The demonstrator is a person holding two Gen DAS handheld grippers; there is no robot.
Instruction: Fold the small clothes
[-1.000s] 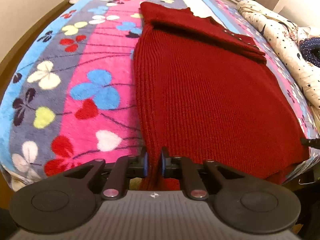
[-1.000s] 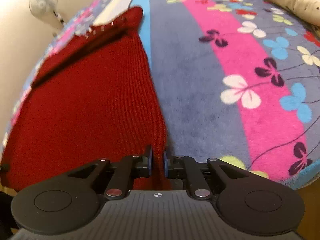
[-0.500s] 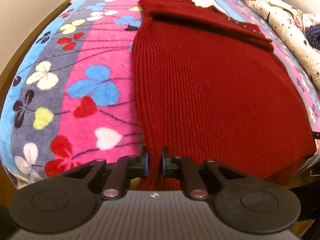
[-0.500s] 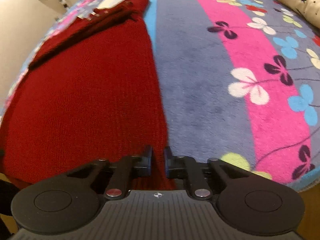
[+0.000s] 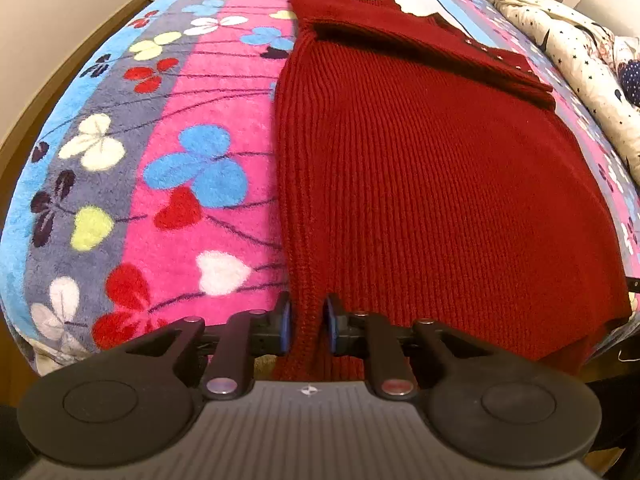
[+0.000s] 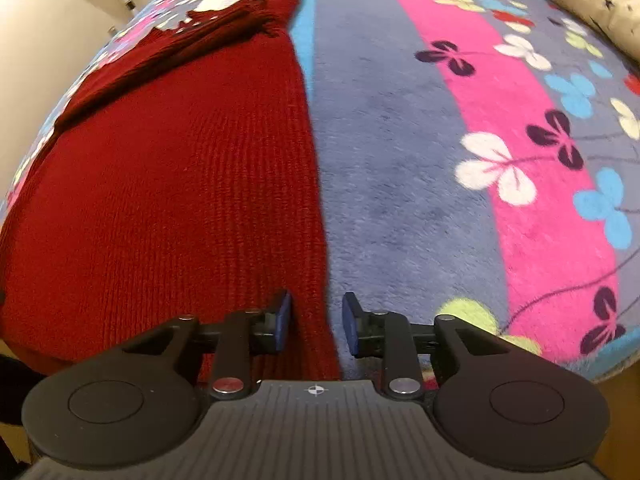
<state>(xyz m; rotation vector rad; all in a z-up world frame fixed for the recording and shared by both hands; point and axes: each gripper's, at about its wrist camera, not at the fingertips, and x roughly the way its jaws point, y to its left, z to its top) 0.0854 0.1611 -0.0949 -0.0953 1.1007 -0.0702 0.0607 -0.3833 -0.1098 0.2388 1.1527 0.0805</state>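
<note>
A dark red ribbed knit sweater (image 5: 432,184) lies flat on a fleece blanket (image 5: 172,128) striped in pink, grey and blue and printed with clover-like flowers and hearts, spread over a bed. The garment's knit runs in fine vertical ribs from the hem at the near edge of the bed up to a folded-over band at its far end, where a row of small pale studs shows along the fold. Its hem hangs slightly over the near edge of the bed. The left gripper (image 5: 307,322) has its 2 blue-padded fingers parted a little, with the sweater's left side edge lying between them at the hem; whether the pads press the cloth cannot be told. The right gripper (image 6: 316,322) has its fingers spread wider, the sweater's right side edge passing between them, apart from the right pad. A cream quilt (image 5: 576,60) with dark stars lies along the bed's far right edge.
</note>
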